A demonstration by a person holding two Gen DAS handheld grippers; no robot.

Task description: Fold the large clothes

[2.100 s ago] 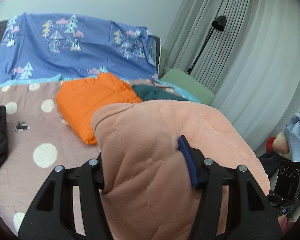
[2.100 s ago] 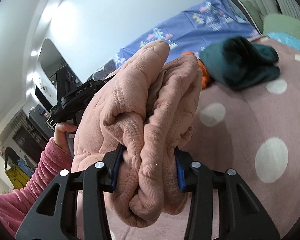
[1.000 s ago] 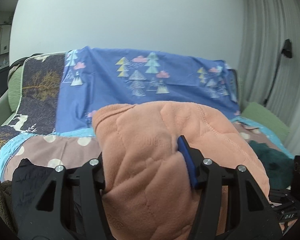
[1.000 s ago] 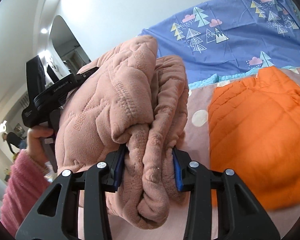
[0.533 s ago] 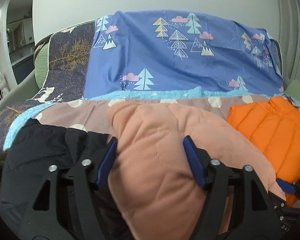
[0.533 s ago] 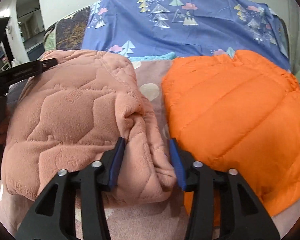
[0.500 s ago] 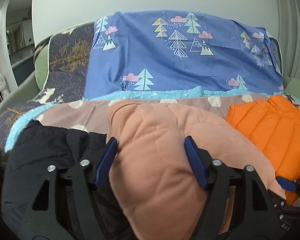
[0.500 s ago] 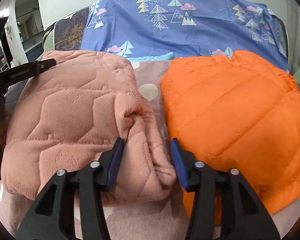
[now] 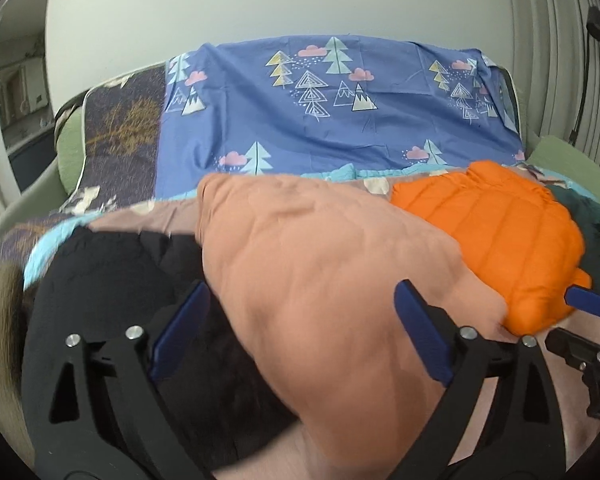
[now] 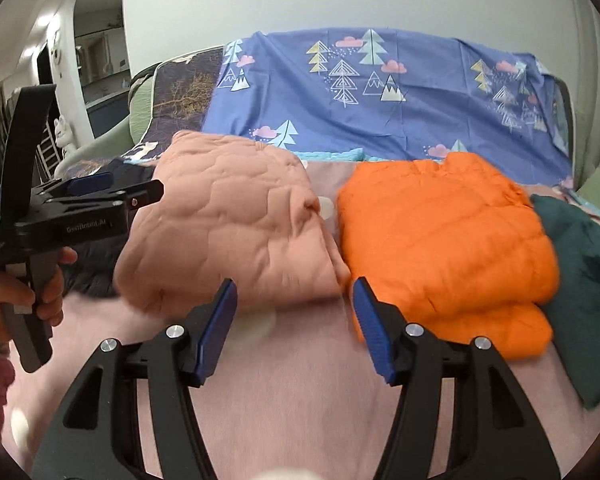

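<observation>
Folded pink quilted garment lies on our polka-dot bedspread, just beside the folded orange puffer jacket and partly over a black garment toward the bed's left edge. Our left gripper straddles its near end, jaws opening and clear of the cloth. Our right gripper sits just short of it, jaws opening with nothing between them. A dark green garment lies beyond the jacket.
</observation>
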